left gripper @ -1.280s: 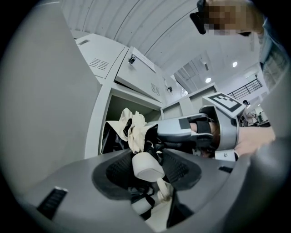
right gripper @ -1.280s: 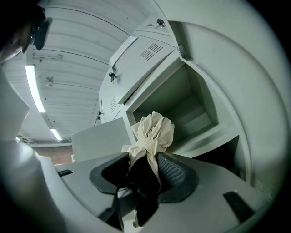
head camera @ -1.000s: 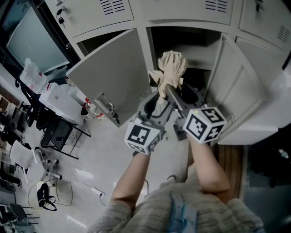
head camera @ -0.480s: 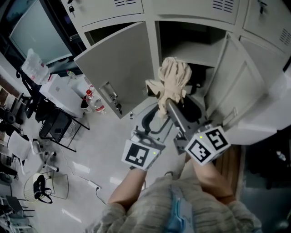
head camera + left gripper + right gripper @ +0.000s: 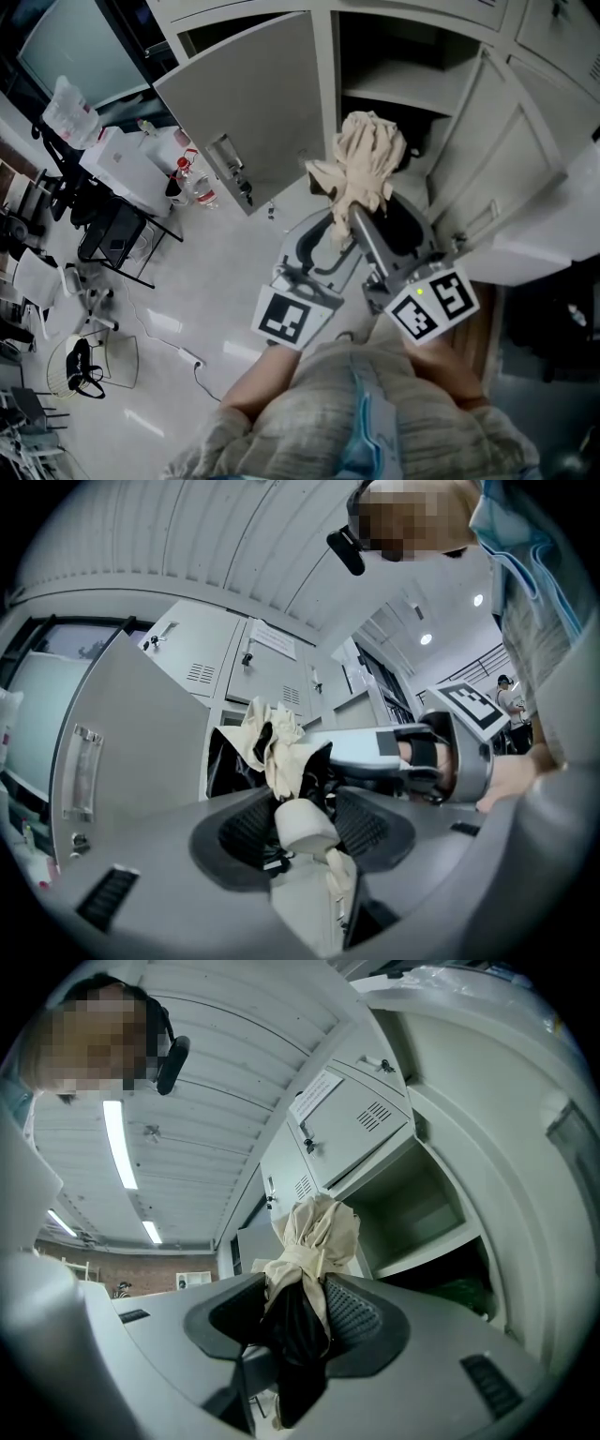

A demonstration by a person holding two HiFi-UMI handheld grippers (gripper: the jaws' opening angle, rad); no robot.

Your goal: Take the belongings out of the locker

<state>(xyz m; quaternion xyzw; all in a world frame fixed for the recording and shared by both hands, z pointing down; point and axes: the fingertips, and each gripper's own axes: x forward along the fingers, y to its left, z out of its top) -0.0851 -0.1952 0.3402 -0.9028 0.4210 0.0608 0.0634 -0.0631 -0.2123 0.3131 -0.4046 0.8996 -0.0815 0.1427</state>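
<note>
A beige bundle with a black lining and a cream cylindrical handle, which looks like a folded umbrella [image 5: 368, 169], is held up in front of the open locker [image 5: 403, 94]. My right gripper [image 5: 359, 217] is shut on its gathered cloth [image 5: 314, 1232], and black lining hangs between the jaws. My left gripper [image 5: 326, 242] sits just left of and below it. In the left gripper view its jaws are closed on the cream handle [image 5: 305, 825], with the beige cloth [image 5: 272, 747] rising beyond. Both grippers are close together.
The locker's left door [image 5: 253, 103] and right door [image 5: 487, 141] stand swung open. Something dark [image 5: 412, 150] lies in the compartment behind the bundle. At the left stand a table with bottles [image 5: 192, 183], chairs [image 5: 112, 244] and floor cables [image 5: 183, 356].
Both grippers with the beige bundle have drawn back from the locker toward the person and sit lower in the head view. The grips have not changed.
</note>
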